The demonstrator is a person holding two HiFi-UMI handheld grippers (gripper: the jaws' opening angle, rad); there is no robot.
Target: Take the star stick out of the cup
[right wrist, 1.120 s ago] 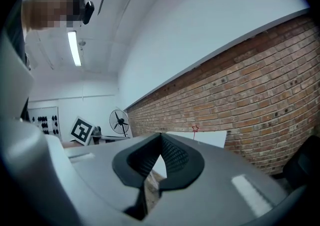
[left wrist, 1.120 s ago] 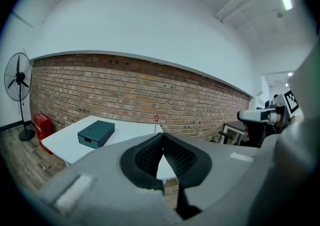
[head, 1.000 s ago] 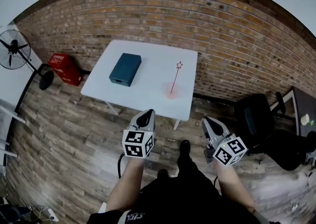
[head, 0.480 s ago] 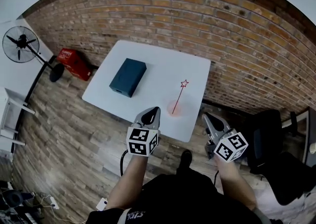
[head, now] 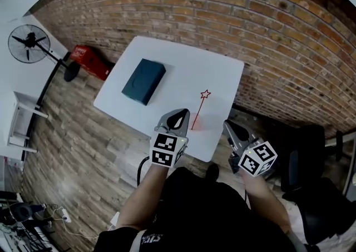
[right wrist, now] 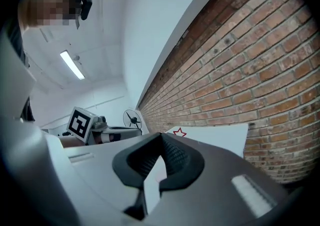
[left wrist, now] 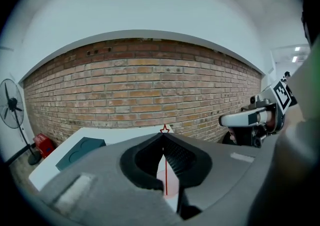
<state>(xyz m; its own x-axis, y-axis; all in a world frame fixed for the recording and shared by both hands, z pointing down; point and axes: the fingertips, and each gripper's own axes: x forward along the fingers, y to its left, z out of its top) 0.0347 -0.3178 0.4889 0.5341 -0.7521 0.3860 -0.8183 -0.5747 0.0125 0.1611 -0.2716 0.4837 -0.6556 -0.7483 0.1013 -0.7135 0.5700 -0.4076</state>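
Star stick [head: 199,109] standing in pink cup [head: 196,126] near table [head: 222,73] front edge; left hand-held gripper [head: 179,113], right hand-held gripper [head: 227,125] hovering closed, empty.

Bright, even light, soft shadows. Fisheye bends the brick wall [head: 222,0] hard, corners go black, right tool [right wrist: 161,135] looks blurry up close.

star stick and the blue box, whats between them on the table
Nothing; the head view shows bare white table between the star stick and the blue box.
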